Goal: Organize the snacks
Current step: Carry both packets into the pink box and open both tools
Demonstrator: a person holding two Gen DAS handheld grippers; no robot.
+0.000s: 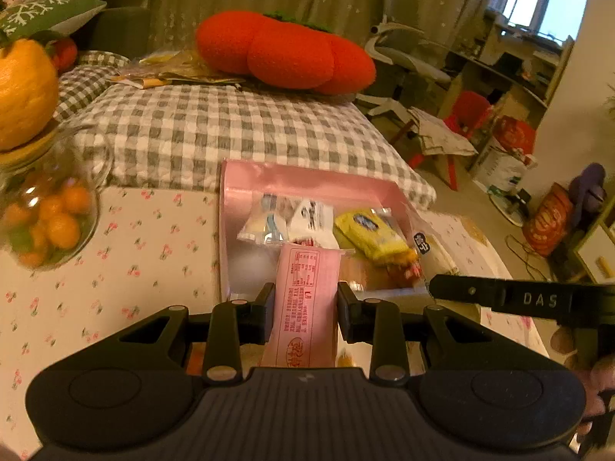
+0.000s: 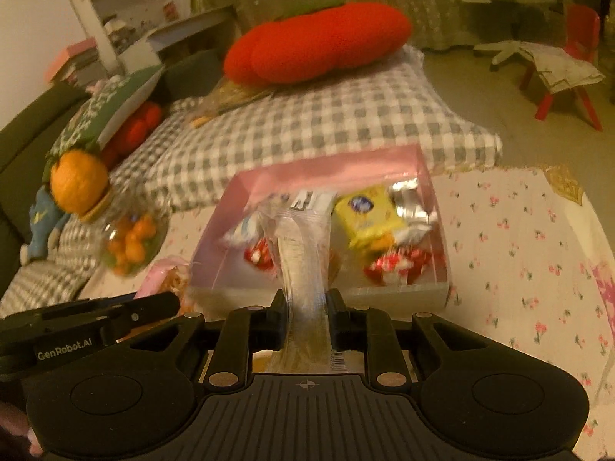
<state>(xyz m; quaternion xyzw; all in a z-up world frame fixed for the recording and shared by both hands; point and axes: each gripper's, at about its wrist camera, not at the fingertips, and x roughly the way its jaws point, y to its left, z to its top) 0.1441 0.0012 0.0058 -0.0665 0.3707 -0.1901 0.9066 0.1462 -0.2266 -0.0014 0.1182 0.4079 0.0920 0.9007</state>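
A pink box [image 1: 307, 180] stands on the floral tablecloth and holds several wrapped snacks, among them a yellow packet [image 1: 369, 236] and a white packet [image 1: 311, 223]. My left gripper [image 1: 306, 307] is shut on a pink snack packet [image 1: 307, 307] at the box's near edge. In the right wrist view the same pink box [image 2: 330, 171] holds the yellow packet [image 2: 365, 215] and red-and-white sweets [image 2: 392, 265]. My right gripper [image 2: 306, 319] is shut on a clear, silvery snack packet [image 2: 303, 265] above the box's near wall.
A glass jar of small oranges [image 1: 46, 219] stands left of the box, with a large orange [image 1: 23, 92] on top. A grey checked cushion [image 1: 238, 130] and a red plush [image 1: 284, 52] lie behind. The table's right edge [image 2: 599, 230] drops to the floor.
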